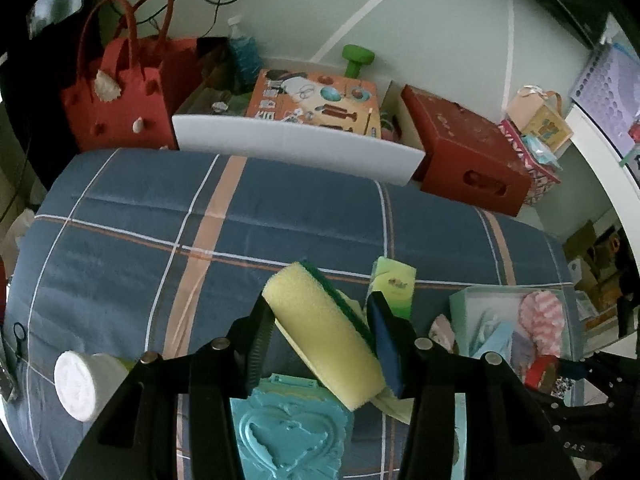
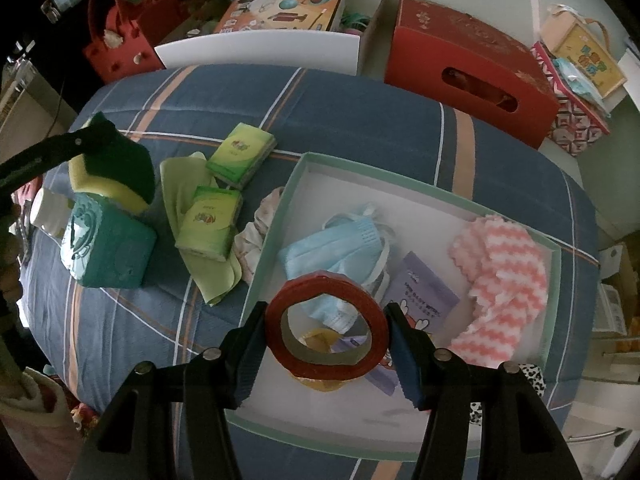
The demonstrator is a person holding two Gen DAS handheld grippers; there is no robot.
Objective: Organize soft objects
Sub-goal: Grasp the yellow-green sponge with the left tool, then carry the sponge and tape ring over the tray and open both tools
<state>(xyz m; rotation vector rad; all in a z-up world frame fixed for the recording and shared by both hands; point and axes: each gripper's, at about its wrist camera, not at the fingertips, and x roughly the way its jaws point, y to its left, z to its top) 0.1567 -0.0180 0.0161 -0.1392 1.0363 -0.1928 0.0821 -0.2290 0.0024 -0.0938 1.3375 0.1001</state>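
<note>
The left hand-held gripper [image 1: 320,328] holds a yellow sponge [image 1: 324,332] with a green scrub side, pinched across its width between the 2 fingers and lifted clear of the blue checked bed cover [image 1: 120,240]. Just below the sponge stands a teal box [image 1: 288,432] with a heart on its lid, and to the left of the gripper lies a white bottle [image 1: 80,384] on its side. Beyond its right finger sits a green tissue pack [image 1: 394,284].

The right hand-held gripper [image 2: 326,340] holds a red tape roll [image 2: 326,332] upright, its 2 fingers pressing on opposite sides of the ring. It hangs over a shallow green-edged tray [image 2: 440,196] on the bed. In the tray, ahead of the gripper, lie a light blue face mask [image 2: 336,248] and a purple packet [image 2: 424,300]; to the right lies a pink and white striped cloth [image 2: 500,280]. A yellow item under the roll is too hidden to name.

Left of the tray, on the bed cover, a light green cloth [image 2: 180,184] lies under 1 tissue pack [image 2: 210,222], with a 2nd tissue pack [image 2: 242,154] just beyond. A pale crumpled cloth [image 2: 260,232] touches the tray's left wall.
</note>
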